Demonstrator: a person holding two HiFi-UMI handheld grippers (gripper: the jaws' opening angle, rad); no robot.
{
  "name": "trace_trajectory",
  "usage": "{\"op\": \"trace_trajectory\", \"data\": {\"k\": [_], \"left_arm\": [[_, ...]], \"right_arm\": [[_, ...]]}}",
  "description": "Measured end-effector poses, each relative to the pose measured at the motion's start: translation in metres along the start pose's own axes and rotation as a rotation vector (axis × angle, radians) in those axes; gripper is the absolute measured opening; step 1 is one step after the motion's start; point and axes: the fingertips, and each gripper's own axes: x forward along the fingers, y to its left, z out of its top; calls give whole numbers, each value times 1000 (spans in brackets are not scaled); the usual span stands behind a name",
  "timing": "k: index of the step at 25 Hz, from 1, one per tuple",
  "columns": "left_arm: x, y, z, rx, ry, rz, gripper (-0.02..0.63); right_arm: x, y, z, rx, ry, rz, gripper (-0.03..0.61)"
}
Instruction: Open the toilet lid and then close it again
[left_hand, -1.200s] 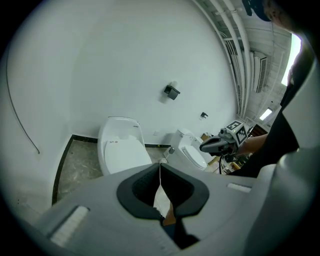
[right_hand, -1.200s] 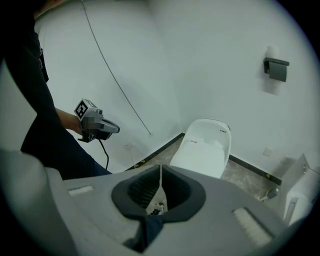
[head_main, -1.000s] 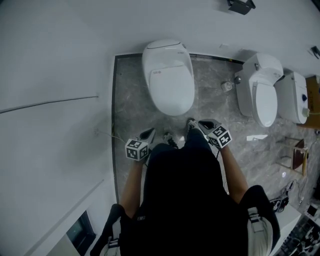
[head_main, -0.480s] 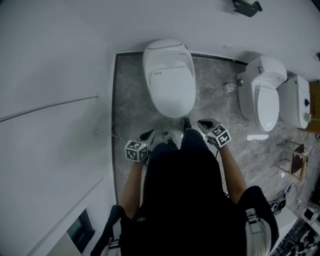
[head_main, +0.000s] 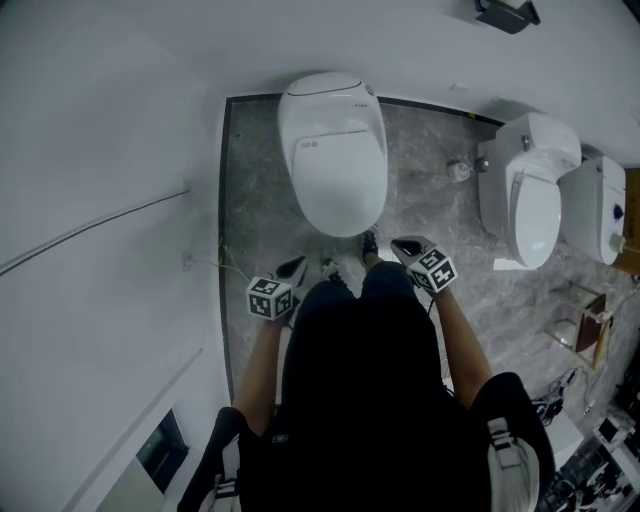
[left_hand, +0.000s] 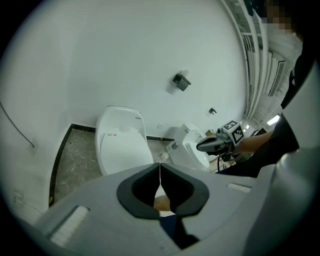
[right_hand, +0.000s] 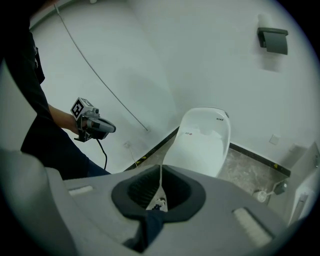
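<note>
While the toilet lid (head_main: 335, 170) is lying closed at upper centre, left gripper (head_main: 295, 267) and right gripper (head_main: 399, 244) are hovering nearby, jaws pressed together, empty; opening and closing both pending.

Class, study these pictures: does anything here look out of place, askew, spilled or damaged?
Nothing spilled or broken. The toilet lid lies flat and shut. Two oddities: a thin cable slants across the left wall, and a flat white piece lies on the floor beside the second toilet.
</note>
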Motion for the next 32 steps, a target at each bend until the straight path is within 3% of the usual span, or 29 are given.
{"op": "trace_trajectory", "data": {"k": [9, 15, 18, 32], "left_arm": [[45, 12, 24, -58, 45, 58, 13], [70, 30, 44, -142, -30, 126, 13], [77, 37, 46, -174, -41, 128, 12], [116, 61, -20, -175, 130, 37, 12]], "right_arm": [[14, -58, 8, -6, 54, 73, 5], [33, -85, 3, -58, 143, 160, 5], [42, -96, 3, -72, 161, 165, 5], [97, -117, -19, 32, 165, 106, 5]]}}
